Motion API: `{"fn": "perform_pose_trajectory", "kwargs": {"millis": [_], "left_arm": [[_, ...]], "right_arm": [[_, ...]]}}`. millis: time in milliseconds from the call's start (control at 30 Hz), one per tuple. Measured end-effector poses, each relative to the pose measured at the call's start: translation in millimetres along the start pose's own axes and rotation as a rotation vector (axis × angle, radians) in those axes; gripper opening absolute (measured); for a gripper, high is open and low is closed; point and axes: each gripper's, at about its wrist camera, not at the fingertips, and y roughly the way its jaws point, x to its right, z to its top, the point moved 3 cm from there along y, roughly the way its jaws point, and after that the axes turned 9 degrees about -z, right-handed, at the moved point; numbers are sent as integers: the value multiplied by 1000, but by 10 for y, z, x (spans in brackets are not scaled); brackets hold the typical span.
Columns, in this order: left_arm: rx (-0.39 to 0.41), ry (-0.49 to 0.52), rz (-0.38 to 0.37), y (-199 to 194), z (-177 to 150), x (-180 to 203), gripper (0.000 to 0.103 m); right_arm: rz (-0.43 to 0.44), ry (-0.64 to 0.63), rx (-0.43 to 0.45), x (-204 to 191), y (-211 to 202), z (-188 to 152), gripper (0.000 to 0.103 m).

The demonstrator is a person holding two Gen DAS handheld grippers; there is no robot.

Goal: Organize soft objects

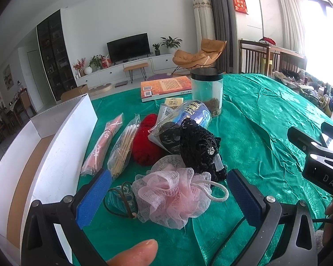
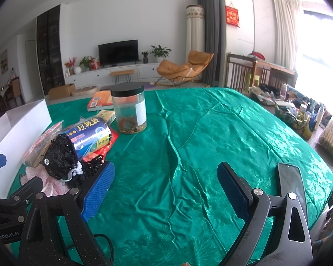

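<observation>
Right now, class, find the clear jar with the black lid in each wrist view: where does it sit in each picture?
Left wrist view: the clear jar stands upper centre, behind the pile of packets.
Right wrist view: the jar stands left of centre, beyond the left blue finger pad.
Shared landmark: the orange book lying just left of the jar.

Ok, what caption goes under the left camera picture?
Open left tool around a pink pouf on the green cloth, white box alongside.
</observation>
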Motion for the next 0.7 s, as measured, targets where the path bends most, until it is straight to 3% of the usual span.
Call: {"fn": "perform_pose_trajectory", "kwargs": {"millis": [700], "left_arm": [[-9, -4, 1, 23, -17, -7, 103]], "right_arm": [[1, 1, 1, -4, 0, -1, 95]]}}
